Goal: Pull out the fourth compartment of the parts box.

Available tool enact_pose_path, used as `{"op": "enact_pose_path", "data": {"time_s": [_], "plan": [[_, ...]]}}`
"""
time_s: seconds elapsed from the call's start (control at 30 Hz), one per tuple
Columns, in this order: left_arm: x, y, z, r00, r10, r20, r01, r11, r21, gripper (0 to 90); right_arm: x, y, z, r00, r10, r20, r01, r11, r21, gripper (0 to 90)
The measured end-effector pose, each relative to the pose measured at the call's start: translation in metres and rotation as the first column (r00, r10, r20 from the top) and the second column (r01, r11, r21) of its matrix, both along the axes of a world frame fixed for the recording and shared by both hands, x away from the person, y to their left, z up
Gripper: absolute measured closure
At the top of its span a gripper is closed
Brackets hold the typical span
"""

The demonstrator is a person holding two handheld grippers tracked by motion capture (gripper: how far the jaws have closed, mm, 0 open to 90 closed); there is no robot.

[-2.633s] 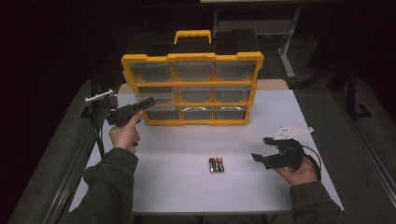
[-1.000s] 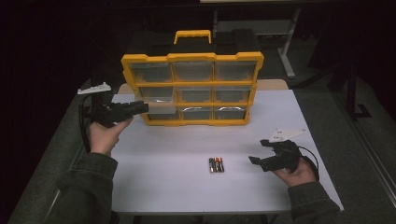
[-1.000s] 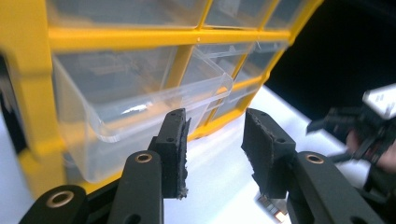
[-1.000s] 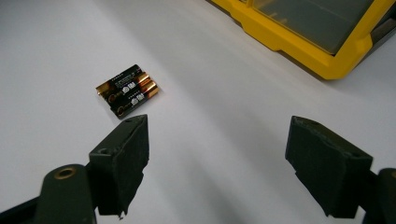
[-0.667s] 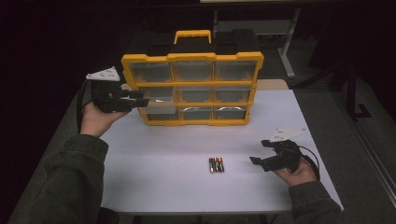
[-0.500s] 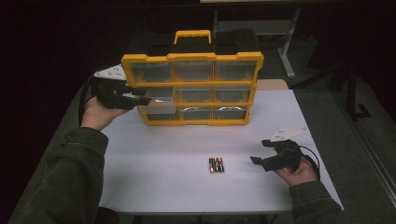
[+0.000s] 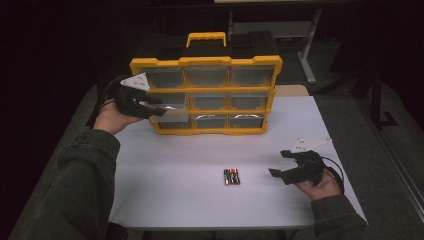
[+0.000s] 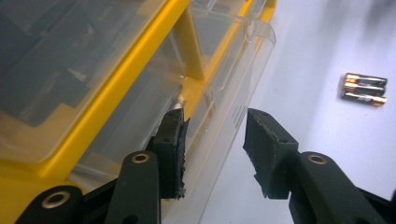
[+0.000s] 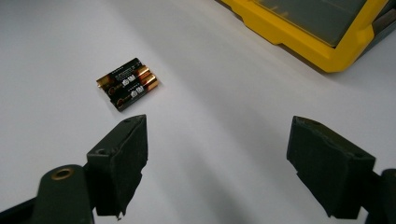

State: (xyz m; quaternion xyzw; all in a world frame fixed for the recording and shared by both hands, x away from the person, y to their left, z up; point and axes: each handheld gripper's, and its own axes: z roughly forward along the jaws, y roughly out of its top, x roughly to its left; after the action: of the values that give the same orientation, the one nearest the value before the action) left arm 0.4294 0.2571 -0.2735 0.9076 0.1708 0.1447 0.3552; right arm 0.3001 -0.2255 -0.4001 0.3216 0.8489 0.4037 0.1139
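The organiser [image 7: 206, 95] has a glossy yellow plastic frame, and its drawer [image 8: 219, 107] fronts are clear, smooth plastic that catches the light. The batteries [image 9: 127, 83] look metallic, wrapped in shiny black and copper-coloured foil, and they lie on a smooth, matt white surface [image 7: 190, 190]. The left tongs [image 8: 212, 140] carry rough, matt black pads [image 8: 172, 149] with crumbled edges.

A dim workshop or lab: white table [image 7: 200, 200], yellow parts organizer [image 7: 206, 95] at 12 o'clock, metal stands [image 7: 305, 50] behind.
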Motion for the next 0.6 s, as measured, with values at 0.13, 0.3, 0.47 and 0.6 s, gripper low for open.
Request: {"op": "enact_pose_path", "data": {"time_s": [0.13,0.3,0.47,0.6], "plan": [[0.0037,-0.0014,-0.0071,0.9999,0.012,-0.011,-0.011,0.9994,0.033,57.1,0.0001,-0.0005,-0.0003,1.0000,-0.002,-0.007,0.002,1.000,0.001,19.6],[0.0055,-0.0003,-0.0083,0.9999,0.003,-0.013,-0.002,0.9989,0.047,62.7,-0.0003,-0.0003,-0.0002,1.0000,0.000,-0.007,0.000,1.000,0.001,19.6],[0.0039,0.0039,-0.0072,0.9992,-0.014,-0.037,0.015,0.9998,0.016,64.4,-0.0009,-0.0014,0.0002,1.0000,0.001,-0.003,-0.001,1.000,0.004,19.6],[0.0019,0.0060,-0.0056,0.9983,-0.030,-0.050,0.031,0.9995,0.011,64.4,-0.0015,-0.0007,0.0001,1.0000,-0.001,-0.008,0.001,1.000,0.004,19.5]]}}
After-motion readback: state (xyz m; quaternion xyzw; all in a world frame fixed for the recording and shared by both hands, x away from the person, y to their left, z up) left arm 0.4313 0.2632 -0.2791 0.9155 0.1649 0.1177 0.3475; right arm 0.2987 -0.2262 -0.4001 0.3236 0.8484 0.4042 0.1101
